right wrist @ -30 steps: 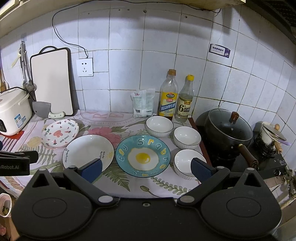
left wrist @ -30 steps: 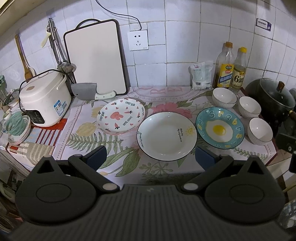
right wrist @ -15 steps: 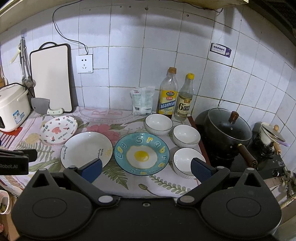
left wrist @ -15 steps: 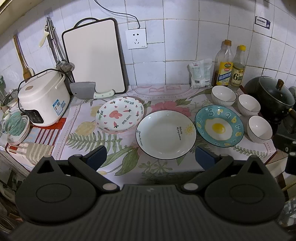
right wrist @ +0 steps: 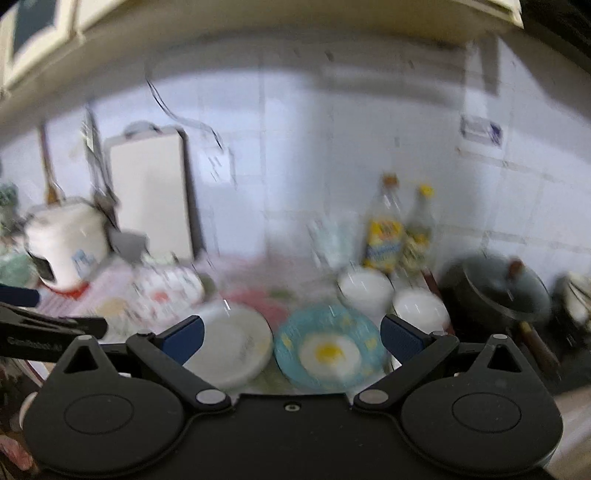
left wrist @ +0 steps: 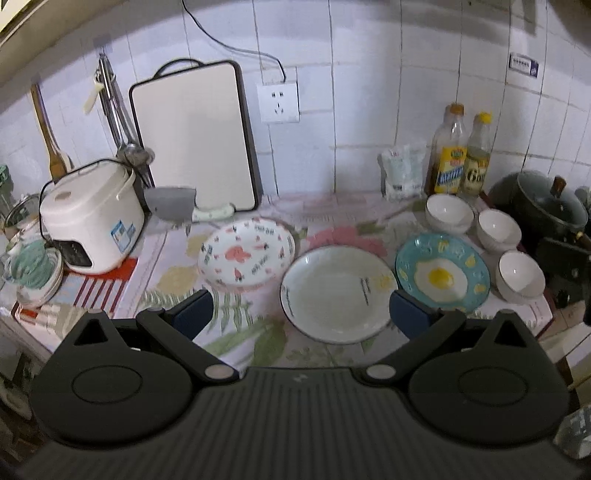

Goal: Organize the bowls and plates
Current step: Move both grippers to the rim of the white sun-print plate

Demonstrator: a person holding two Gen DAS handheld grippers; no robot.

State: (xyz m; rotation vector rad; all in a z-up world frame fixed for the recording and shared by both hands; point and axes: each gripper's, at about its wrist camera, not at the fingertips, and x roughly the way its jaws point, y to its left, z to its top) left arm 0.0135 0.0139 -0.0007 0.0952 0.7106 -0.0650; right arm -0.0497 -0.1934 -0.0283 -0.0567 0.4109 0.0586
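**Nothing stacked yet, both grippers empty**

I have my left gripper (left wrist: pixel 299 306) spread wide over the counter's front edge, holding nothing. My right gripper (right wrist: pixel 291 338) is just as wide and also empty.

As I judge it, the task has barely begun. The three plates lie apart in a row on the counter (left wrist: pixel 236 332): the pink plate (left wrist: pixel 246 257) toward the back left, the white plate (left wrist: pixel 338 293) at the front middle, and the egg plate (left wrist: pixel 442 277) to its right. The three bowls (left wrist: pixel 449 213) stand singly along the right edge, beside the pot (left wrist: pixel 546 208). No plate sits on another and no bowl is nested, so all the stacking is left.

Against half a second ago, the dishes lie where they did. My left view has closed in a little on the white plate. My right view has changed far more: it is now heavily blurred and tipped upward, so the near bowl has dropped behind the gripper, and more of the wall and the shelf (right wrist: pixel 258 33) overhead shows.
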